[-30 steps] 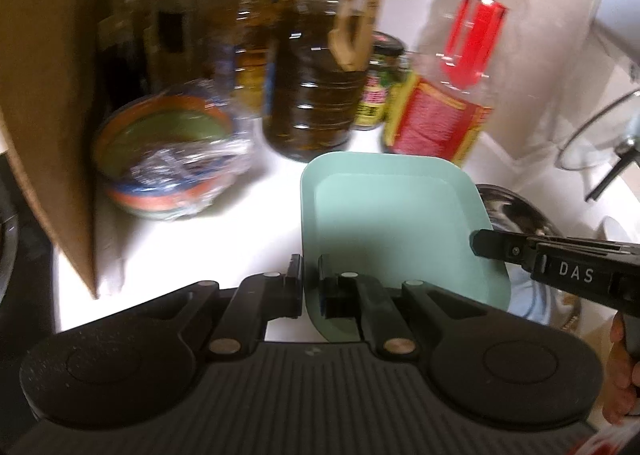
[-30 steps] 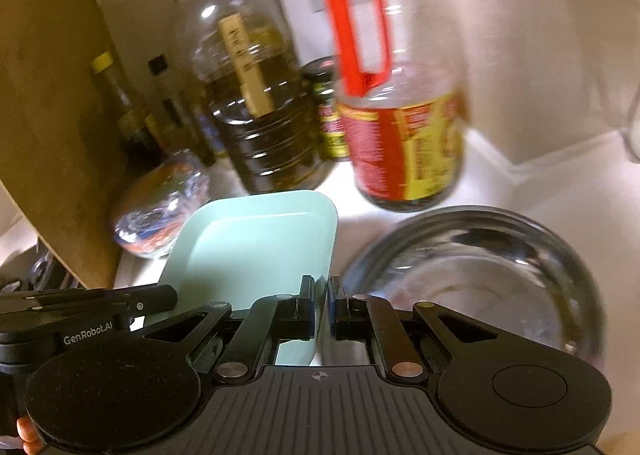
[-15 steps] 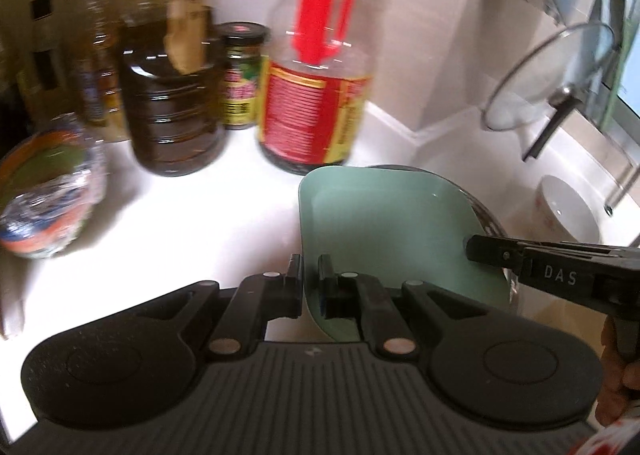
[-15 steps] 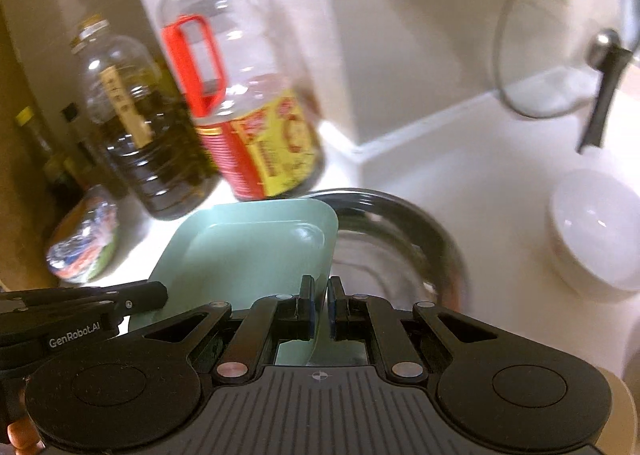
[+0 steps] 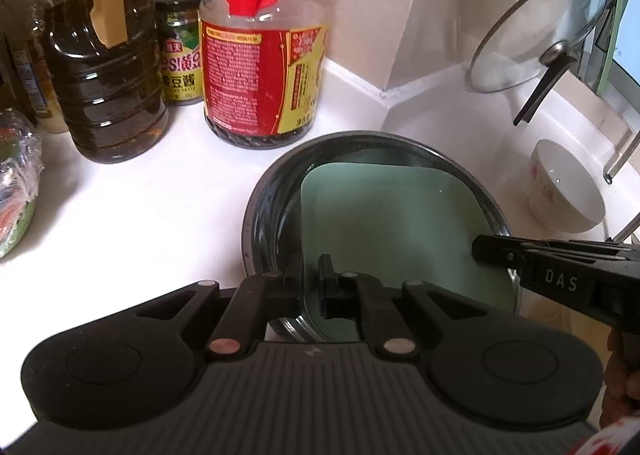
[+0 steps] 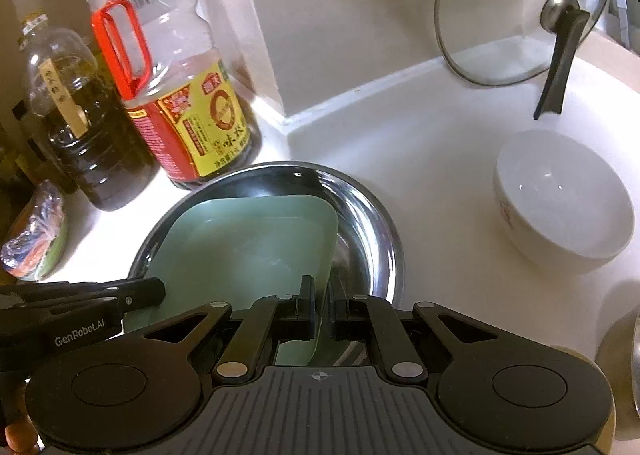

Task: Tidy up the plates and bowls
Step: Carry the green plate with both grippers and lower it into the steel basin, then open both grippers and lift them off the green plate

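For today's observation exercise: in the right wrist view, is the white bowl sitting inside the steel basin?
No. The white bowl stands on the counter, apart from the steel basin, which holds only the green plate.

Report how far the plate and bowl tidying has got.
Done: nothing is released yet.
In hand: the green square plate is pinched on opposite edges by the left gripper and the right gripper, and sits over or inside the steel bowl; whether it rests on the bowl is unclear.
Left: let go of the plate, then deal with the white bowl standing apart on the counter.
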Available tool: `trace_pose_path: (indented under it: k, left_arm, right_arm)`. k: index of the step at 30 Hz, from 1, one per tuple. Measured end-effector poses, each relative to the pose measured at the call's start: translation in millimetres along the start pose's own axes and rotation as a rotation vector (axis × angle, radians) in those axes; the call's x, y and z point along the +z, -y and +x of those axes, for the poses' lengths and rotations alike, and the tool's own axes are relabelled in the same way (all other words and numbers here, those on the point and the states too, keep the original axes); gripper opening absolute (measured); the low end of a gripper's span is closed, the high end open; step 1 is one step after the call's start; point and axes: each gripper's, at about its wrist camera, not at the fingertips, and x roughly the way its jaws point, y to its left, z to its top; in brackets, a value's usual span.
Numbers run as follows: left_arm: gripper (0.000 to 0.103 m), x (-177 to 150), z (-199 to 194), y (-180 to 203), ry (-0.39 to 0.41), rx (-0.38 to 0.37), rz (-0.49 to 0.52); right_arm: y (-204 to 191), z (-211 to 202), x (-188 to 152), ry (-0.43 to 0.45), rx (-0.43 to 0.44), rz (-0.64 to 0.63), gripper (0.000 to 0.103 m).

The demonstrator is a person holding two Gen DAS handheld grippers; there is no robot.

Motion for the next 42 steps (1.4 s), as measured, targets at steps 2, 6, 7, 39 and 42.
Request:
trace_pose_path:
  k: [2,6,7,39,42]
  left_arm:
    - [0.006,0,3,1,-0.006,0.0,0.002]
    - [0.006,2,8,1,-0.015,0.002,0.007]
    - [0.006,3,9,1,-0.017,0.002,0.008]
    - [0.015,6,4,5,-0.013,0.02,0.027]
    - [0.015,4,-5,7,-0.006,0.023,0.025]
  right_arm:
    - [1,2,1,-0.005,-0.004,0.004,0.007]
    - [2,8,2,-0.02,-0.01,0.016,0.007]
    - [2,9,2,-0.022,-0.011,0.019,0.007]
    - [0,3,6,0.006,0.018,0.049,0.041]
    - [0,-6,5,0.019,0.036,0.046,0.046]
